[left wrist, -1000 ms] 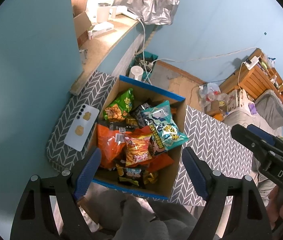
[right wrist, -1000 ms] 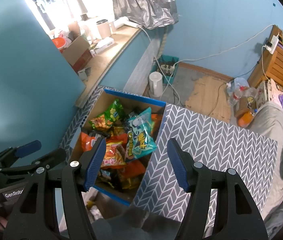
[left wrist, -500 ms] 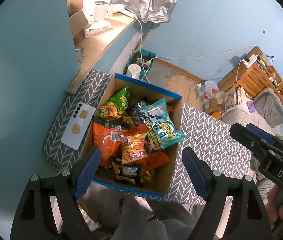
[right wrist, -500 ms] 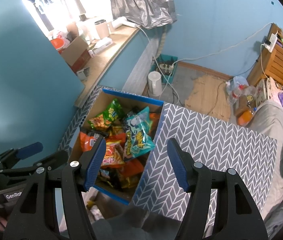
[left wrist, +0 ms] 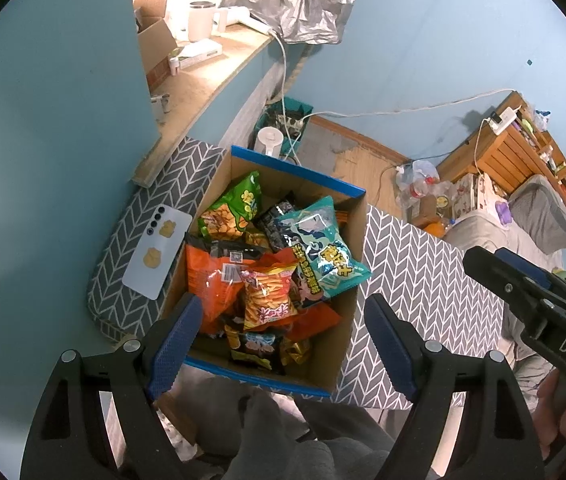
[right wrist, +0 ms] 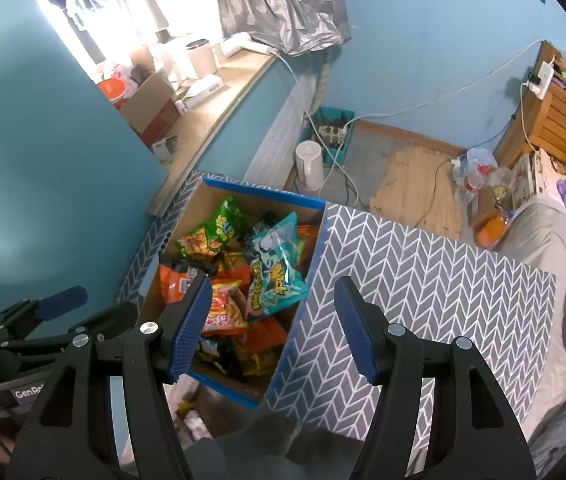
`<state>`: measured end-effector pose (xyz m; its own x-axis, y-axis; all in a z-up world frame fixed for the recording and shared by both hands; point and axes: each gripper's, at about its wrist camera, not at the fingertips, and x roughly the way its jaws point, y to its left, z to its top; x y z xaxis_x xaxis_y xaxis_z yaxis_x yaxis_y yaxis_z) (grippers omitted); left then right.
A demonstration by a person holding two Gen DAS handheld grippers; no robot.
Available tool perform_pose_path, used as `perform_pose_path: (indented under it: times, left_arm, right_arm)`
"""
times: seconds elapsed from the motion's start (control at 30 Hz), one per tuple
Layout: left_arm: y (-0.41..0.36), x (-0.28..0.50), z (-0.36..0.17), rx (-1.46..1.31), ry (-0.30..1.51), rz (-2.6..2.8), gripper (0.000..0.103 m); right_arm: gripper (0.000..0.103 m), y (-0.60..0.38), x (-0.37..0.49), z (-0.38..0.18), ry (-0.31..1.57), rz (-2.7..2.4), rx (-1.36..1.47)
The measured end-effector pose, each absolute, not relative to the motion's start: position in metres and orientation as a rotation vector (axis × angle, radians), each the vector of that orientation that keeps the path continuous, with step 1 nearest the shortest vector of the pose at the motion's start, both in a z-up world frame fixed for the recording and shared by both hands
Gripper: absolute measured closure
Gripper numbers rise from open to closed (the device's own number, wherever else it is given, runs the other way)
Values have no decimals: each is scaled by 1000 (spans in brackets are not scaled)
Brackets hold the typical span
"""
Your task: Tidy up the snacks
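Down below both grippers, one cardboard box [left wrist: 339,344] sits on the herringbone counter [left wrist: 423,280], heaped with snack bags: one teal bag [left wrist: 323,256] on top, one green bag [left wrist: 235,208], one large orange bag [left wrist: 207,280], one striped chips bag [left wrist: 269,294], with several darker packs underneath that are too tangled to count. Every snack in view lies in the box, none out on the counter, which fits a pile awaiting sorting or one just gathered. Left gripper [left wrist: 283,344] and right gripper [right wrist: 271,336] hover, jaws apart, holding nothing. One phone [left wrist: 157,254] lies beside the box.
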<state>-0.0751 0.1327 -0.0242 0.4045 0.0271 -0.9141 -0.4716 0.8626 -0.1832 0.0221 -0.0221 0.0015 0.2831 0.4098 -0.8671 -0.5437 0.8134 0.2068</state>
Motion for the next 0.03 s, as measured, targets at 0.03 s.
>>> perform_pose_path:
  times: [0.03]
  left_arm:
    - [133,-75,-24,-454,1118,328,19]
  right_arm:
    - [40,-21,22,1,1114,640,-137]
